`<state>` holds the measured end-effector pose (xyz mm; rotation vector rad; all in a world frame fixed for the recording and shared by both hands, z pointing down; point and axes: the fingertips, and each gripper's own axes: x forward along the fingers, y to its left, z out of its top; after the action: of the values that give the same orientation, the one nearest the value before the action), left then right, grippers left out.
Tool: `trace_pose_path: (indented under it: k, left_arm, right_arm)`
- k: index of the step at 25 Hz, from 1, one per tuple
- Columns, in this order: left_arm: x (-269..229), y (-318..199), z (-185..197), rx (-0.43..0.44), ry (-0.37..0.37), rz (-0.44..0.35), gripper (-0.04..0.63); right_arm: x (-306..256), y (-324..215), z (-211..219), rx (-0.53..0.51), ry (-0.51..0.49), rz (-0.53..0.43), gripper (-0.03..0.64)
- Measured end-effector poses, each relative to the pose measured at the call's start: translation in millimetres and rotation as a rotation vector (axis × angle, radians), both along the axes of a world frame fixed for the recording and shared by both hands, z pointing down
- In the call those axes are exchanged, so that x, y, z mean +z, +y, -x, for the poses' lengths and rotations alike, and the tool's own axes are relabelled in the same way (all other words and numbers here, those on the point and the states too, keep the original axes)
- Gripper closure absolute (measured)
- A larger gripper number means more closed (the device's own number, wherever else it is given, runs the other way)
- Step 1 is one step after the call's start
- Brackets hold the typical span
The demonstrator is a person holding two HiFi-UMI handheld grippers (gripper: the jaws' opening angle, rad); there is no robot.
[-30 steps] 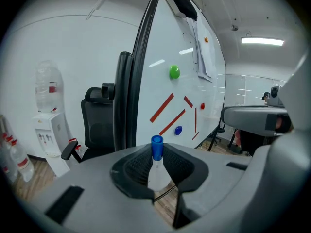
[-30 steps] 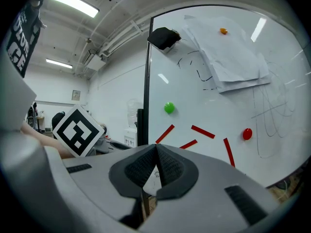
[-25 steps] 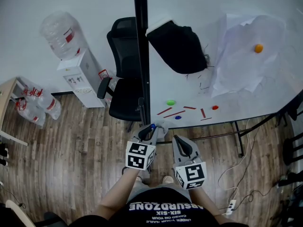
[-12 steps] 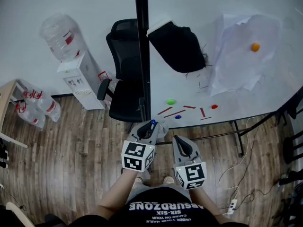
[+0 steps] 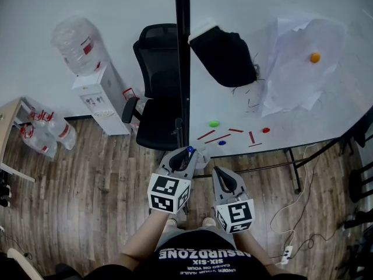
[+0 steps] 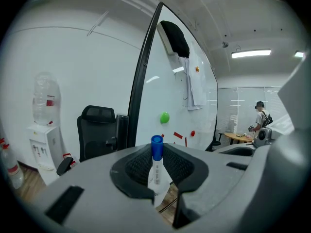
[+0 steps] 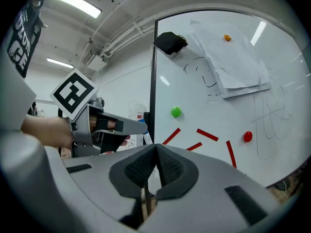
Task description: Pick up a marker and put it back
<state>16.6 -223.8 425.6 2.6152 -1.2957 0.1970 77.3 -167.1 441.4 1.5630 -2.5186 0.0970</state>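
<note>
- Left gripper [image 6: 156, 162]: jaws set narrow and clamped on one marker [image 6: 156, 174]. The pads grip its white barrel; the marker stands upright, blue cap on top.
- Right gripper [image 7: 155, 165]: jaws closed pad to pad, with nothing between them.
- In the head view, the left gripper [image 5: 185, 156] sits just beside the right gripper [image 5: 218, 172], slightly ahead of it. Both are near the lower left corner of the whiteboard [image 5: 303, 130].
- On the board:
  - four round magnets: green [image 5: 214, 123], blue [image 5: 221, 143], red [image 5: 266, 130], orange [image 5: 315, 57];
  - red strips [image 5: 216, 139], four or possibly five; too small to count surely;
  - one black cloth [image 5: 224, 56].
- Edges: one black post [image 5: 182, 57] bounds the board's left side; one black chair [image 5: 157, 98] stands just left of it.
- Open room: bare wooden floor [image 5: 87, 185] lies left of the grippers, as far as one water dispenser [image 5: 96, 95].
</note>
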Motion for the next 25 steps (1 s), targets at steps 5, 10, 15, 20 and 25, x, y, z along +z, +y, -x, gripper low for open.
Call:
trace_pose_path:
  k: [5, 10, 15, 20, 25]
  left_arm:
    - [-11.5, 8.0, 6.0, -0.001, 0.027, -0.015, 0.526]
    - [-19.7, 18.1, 13.8, -0.004, 0.041, -0.027, 0.526]
    - [-20.8, 27.9, 24.9, -0.019, 0.047, -0.027, 0.526]
    - [-19.4, 34.9, 35.7, -0.034, 0.046, -0.022, 0.526]
    - [-20.7, 39.6, 43.8, -0.046, 0.043, -0.025, 0.526]
  right_arm:
    - [-0.5, 3.2, 6.6, -0.01, 0.0, -0.003, 0.62]
    - [1.2, 6.4, 14.2, -0.022, -0.022, 0.009, 0.62]
    - [3.8, 8.7, 20.8, -0.03, -0.03, 0.018, 0.62]
    - [5.3, 10.3, 30.2, -0.045, -0.034, 0.024, 0.62]
    - [5.6, 12.3, 37.8, -0.058, -0.037, 0.025, 0.62]
